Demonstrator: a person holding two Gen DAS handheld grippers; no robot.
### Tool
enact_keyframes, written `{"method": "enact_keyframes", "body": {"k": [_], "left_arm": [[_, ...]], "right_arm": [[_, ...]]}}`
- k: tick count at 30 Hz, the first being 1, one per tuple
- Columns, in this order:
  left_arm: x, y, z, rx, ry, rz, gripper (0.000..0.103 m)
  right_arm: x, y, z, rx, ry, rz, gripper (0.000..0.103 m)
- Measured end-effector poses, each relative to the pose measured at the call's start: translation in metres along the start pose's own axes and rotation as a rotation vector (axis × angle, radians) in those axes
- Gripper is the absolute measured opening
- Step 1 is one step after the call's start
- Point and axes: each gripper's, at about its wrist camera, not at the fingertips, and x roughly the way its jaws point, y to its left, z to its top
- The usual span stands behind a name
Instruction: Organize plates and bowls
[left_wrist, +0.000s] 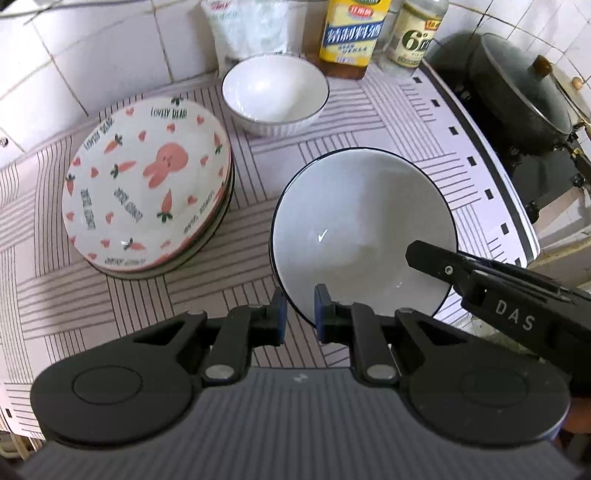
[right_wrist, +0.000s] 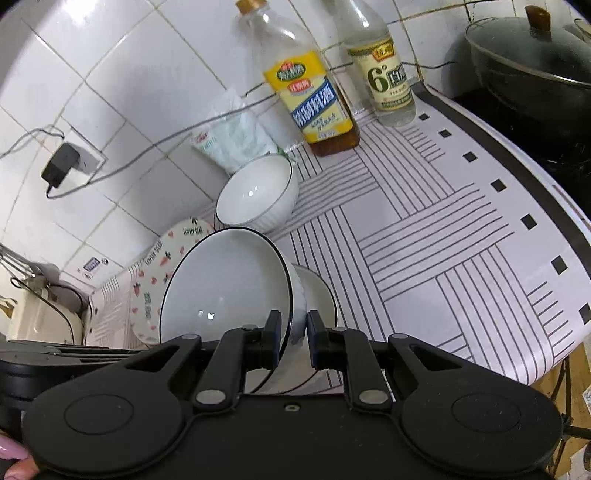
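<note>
Both tongs pinch bowl rims | left tongs (left_wrist: 300, 310): bowl (left_wrist: 364, 229) | right tongs (right_wrist: 292, 334): second bowl (right_wrist: 229, 284) hides plates (right_wrist: 155, 273)

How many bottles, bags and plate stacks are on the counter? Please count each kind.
Bottles: 2
Bag: 1
Plate stack: 1
Total: 4
</note>
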Motion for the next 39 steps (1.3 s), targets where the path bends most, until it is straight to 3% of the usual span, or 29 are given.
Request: {"method": "enact_keyframes", "body": {"k": [10,18,34,39], "left_arm": [[0.018,0.007,0.005,-0.033,0.057,-0.039,0.013],[0.029,0.003,0.011,-0.022,0.107,-0.005,0.013],[0.053,0.008,0.019,-0.052,0.198,-0.030,0.017],[0.050,0.010,0.022,-0.040,0.208,-0.052,0.018]], "right_arm": [[0.010,0.006,-0.002,-0.080,-0.004,-0.067,0.018],[0.021,0.008,0.001,-0.082,0.020,-0.077,0.018],[0.039,0.034,-0.002,-0.374,0.040,-0.261,0.020],[0.036,0.033,0.003,-0.395,0.054,-0.243,0.021]]}}
